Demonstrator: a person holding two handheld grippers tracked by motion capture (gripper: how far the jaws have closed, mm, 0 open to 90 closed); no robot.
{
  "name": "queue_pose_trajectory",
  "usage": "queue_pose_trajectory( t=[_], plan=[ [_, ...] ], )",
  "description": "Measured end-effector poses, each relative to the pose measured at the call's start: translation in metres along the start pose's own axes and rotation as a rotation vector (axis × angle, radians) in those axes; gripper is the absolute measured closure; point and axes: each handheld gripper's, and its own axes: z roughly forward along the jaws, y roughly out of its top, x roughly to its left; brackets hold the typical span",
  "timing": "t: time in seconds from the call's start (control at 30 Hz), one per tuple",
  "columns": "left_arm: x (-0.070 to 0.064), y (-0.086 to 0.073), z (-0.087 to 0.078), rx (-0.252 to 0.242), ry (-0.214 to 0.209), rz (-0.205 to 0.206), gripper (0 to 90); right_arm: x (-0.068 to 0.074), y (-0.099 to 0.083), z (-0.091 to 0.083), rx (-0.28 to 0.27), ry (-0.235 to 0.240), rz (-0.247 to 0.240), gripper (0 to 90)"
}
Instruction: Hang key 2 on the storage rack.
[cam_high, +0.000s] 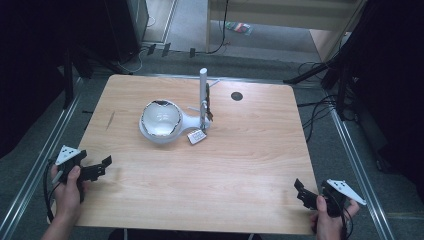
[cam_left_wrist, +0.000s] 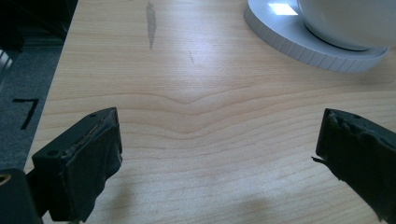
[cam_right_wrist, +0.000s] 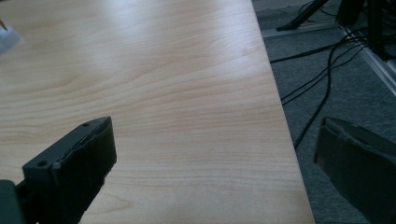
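A white bowl-shaped appliance (cam_high: 161, 121) with a round base and a white upright post (cam_high: 203, 97) stands at the middle back of the wooden table (cam_high: 240, 165). A small white tag (cam_high: 196, 136) lies against its front. In the left gripper view the appliance's base (cam_left_wrist: 299, 39) fills the top right corner. My left gripper (cam_high: 102, 166) rests open near the table's left front edge, held by a hand. At the right front corner my right gripper (cam_high: 301, 191) is open too. Both grippers (cam_left_wrist: 219, 149) (cam_right_wrist: 212, 168) have nothing between their jaws.
A round black grommet (cam_high: 236, 96) sits in the table near the back. A dark streak (cam_left_wrist: 151, 23) marks the wood at the left. Cables (cam_right_wrist: 322, 74) run over the grey floor past the table's right edge. Metal rails (cam_high: 350, 150) flank both sides.
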Motion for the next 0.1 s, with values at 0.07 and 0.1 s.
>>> queue_pose_trajectory(
  t=[0.07,0.1],
  plan=[
    [0.0008,0.0,-0.0003,0.0,-0.001,-0.008,0.6,-0.0026,-0.0004,-0.0005,-0.01,0.001,0.01,0.0],
    [0.0007,-0.0001,-0.0005,-0.002,0.002,-0.015,0.6,-0.0035,-0.0004,-0.0014,-0.016,-0.007,0.019,0.0]
  ],
)
